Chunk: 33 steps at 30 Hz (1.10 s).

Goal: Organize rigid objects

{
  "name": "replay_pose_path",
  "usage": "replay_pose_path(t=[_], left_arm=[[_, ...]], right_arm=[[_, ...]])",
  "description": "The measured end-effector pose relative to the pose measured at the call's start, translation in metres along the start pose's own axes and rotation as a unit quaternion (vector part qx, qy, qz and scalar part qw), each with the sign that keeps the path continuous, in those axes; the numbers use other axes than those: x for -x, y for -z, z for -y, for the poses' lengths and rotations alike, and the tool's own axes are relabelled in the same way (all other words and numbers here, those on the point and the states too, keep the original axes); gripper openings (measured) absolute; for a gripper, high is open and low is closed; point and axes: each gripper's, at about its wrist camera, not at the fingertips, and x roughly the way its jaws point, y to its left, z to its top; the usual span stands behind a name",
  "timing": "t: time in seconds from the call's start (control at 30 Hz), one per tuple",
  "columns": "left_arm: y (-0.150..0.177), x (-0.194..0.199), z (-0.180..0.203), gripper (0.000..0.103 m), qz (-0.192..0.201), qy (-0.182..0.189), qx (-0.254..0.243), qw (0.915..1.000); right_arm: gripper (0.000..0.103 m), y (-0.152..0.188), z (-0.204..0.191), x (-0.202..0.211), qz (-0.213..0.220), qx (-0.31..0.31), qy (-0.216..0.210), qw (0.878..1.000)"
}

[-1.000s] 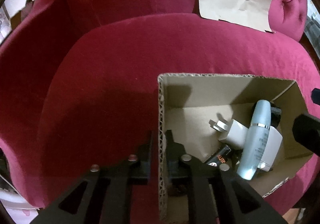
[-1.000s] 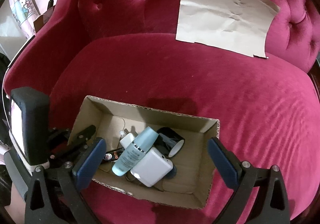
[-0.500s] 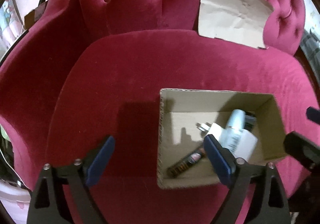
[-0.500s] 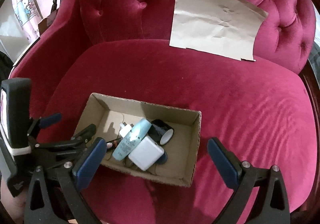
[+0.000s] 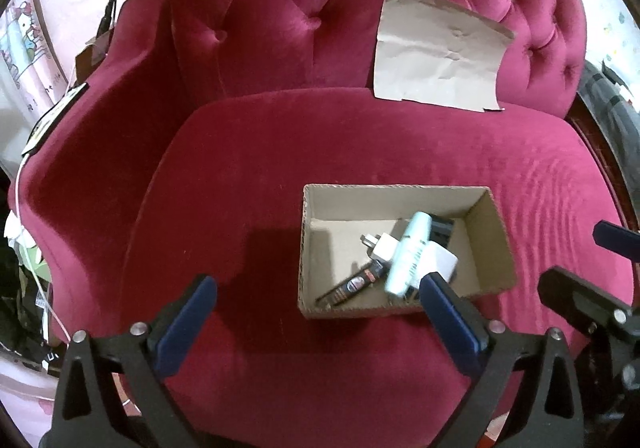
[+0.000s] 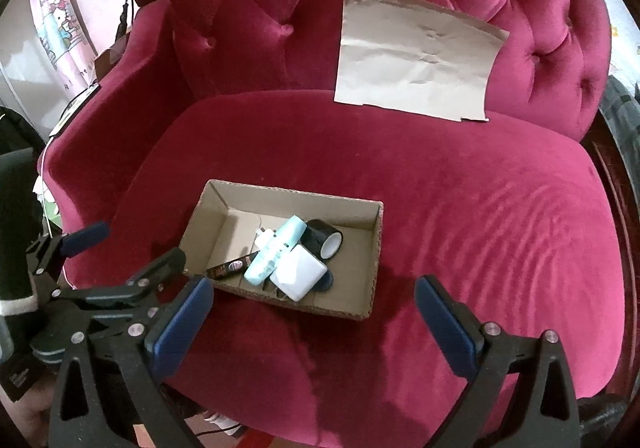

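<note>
Blue-padded left tongs [image 5: 316, 312] and right tongs [image 6: 314, 312] gape wide, holding nothing.

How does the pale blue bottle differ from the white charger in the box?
The pale blue bottle is a slim rounded cylinder; the white charger is a squat square block. The bottle lies across the top, resting on the charger beneath it. Both lie inside the cardboard box, touching.

A cardboard box [image 6: 372, 248] was set on the seat of an armchair [image 6: 480, 207], with a bottle [image 6: 276, 250] laid across a charger [image 6: 302, 272], a tube [image 6: 230, 268] to their left, a tape roll [image 6: 326, 238] behind, and a paper sheet [image 6: 416, 55] propped against the backrest.
</note>
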Motion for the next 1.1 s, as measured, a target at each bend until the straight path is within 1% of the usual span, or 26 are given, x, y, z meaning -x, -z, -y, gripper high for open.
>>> replay_pose_path(t=[0.1, 0.37, 0.5, 0.57, 0.7, 0.8, 1.1], left_arm=[[0.006, 0.011, 0.002, 0.103, -0.001, -0.004, 0.0, 1.0], [0.024, 0.042, 0.018, 0.103, 0.015, -0.009, -0.009, 0.9998], [0.033, 0.051, 0.028, 0.103, 0.017, 0.0, -0.014, 0.9998], [0.037, 0.054, 0.033, 0.103, 0.018, 0.003, -0.022, 0.9996], [0.042, 0.058, 0.04, 0.103, 0.018, 0.009, -0.026, 0.9995], [0.045, 0.058, 0.043, 0.103, 0.015, 0.006, -0.033, 0.9993], [0.049, 0.06, 0.044, 0.103, 0.012, 0.008, -0.029, 0.9995]], right_arm=[[0.103, 0.005, 0.001, 0.011, 0.002, 0.002, 0.002, 1.0], [0.103, 0.022, 0.004, 0.038, 0.015, 0.005, 0.004, 1.0], [0.103, 0.029, 0.008, 0.049, 0.014, -0.008, 0.004, 1.0], [0.103, 0.033, 0.008, 0.055, 0.018, -0.008, 0.0, 1.0], [0.103, 0.039, 0.003, 0.059, 0.021, 0.006, 0.008, 1.0], [0.103, 0.045, 0.003, 0.062, 0.021, 0.006, 0.006, 1.0], [0.103, 0.049, 0.003, 0.065, 0.025, 0.012, 0.01, 1.0]])
